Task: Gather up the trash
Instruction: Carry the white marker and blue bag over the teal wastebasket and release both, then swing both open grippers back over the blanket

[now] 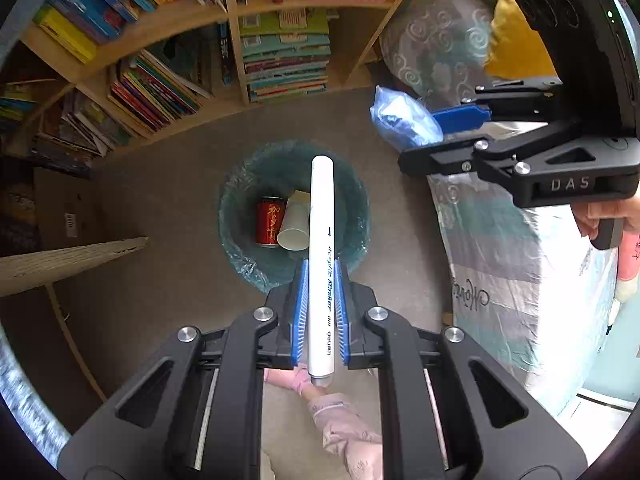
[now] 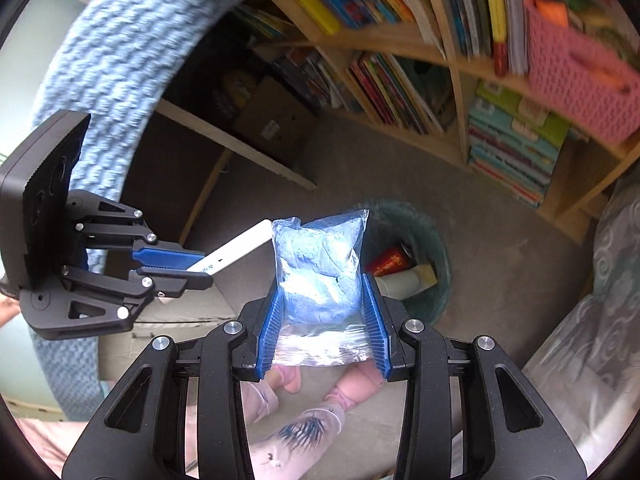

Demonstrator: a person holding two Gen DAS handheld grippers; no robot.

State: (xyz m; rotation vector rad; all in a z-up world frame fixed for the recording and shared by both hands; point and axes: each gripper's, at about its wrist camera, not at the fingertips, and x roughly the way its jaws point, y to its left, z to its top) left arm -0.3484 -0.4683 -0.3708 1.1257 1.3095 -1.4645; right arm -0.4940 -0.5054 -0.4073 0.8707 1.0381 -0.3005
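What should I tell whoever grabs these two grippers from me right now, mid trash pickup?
Left gripper: shut on a white marker, pointing down over the trash bin.
Right gripper: shut on a clear bag of blue material, beside and above the bin.
Bin: on the floor by the bookshelf, lined, already holding a red can and a paper cup.
Left to do: drop the marker and the bag in.
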